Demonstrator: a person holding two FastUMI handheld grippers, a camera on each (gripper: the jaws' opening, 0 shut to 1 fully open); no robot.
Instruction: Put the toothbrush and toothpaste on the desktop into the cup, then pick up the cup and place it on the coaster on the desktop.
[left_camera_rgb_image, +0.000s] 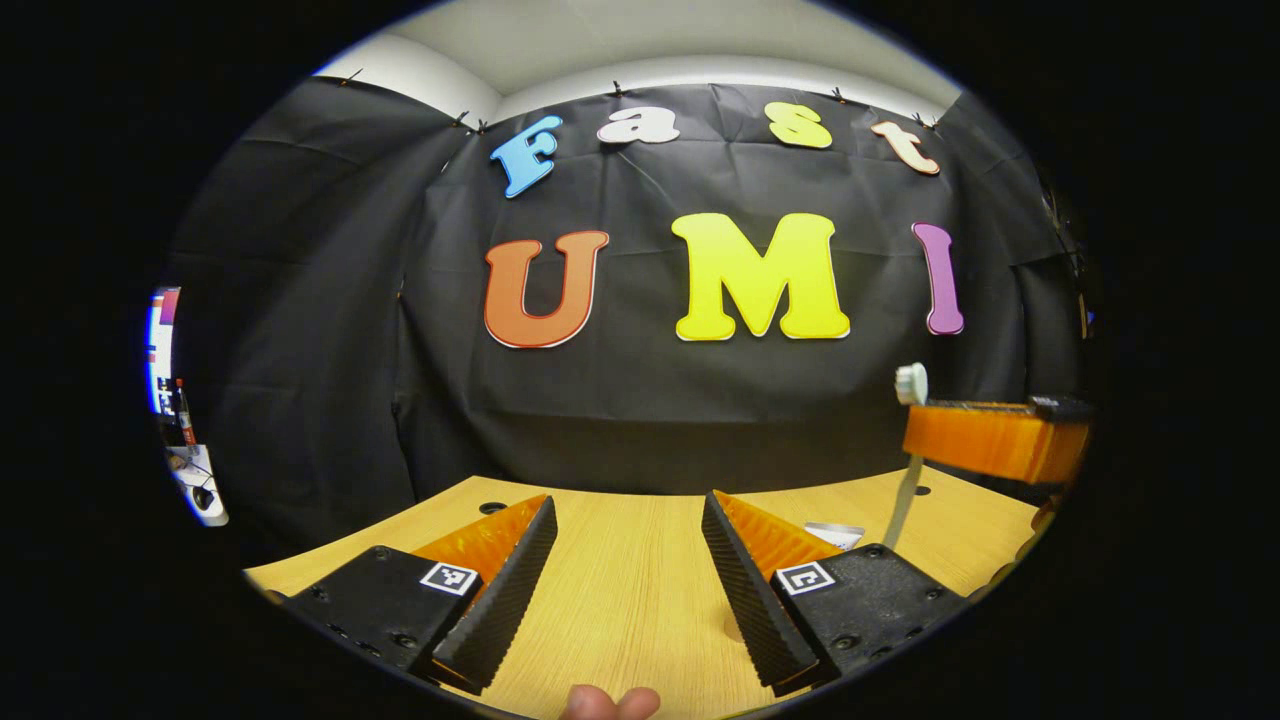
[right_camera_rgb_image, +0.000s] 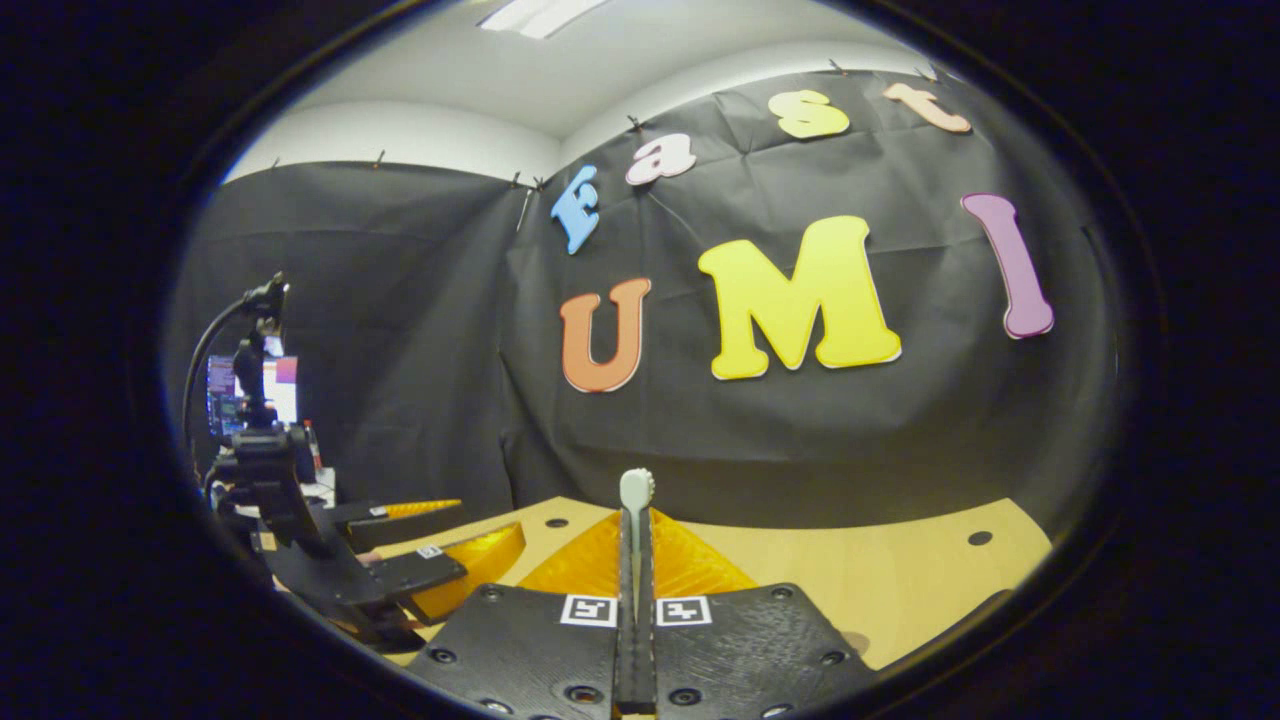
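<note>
While the left gripper (left_camera_rgb_image: 628, 560) is held level above the desktop (left_camera_rgb_image: 620, 590), its two fingers are spread wide with bare wood between them. Each finger is a wedge with a ribbed, saw-toothed inner pad (left_camera_rgb_image: 505, 590), mounted on a matte, grainy block fastened with small screws and marked with a square printed tag. The desktop is pale wood with fine straight grain, and round holes are drilled into it near the far edge. A fingertip (left_camera_rgb_image: 610, 703) of the person is seen at the bottom rim of the left gripper view.

At the right of that view, the right gripper (left_camera_rgb_image: 1000, 440) is seen side-on well above the desktop, with the toothbrush (left_camera_rgb_image: 908, 470) clamped in it: the rounded white head stands above the fingers and the slim pale handle hangs below them. A small white, flat object (left_camera_rgb_image: 835, 533), which cannot be identified, lies on the wood beyond the left gripper's right finger.

In the right gripper view, the right gripper (right_camera_rgb_image: 636, 600) is closed narrowly on the toothbrush (right_camera_rgb_image: 636, 510), both ribbed pads pressed against the thin handle. The brush is held upright, its oval head rising clear of the fingertips. Farther to the left, the left gripper (right_camera_rgb_image: 420, 545) is seen with its fingers apart, beside a dark stand (right_camera_rgb_image: 262, 420).
</note>
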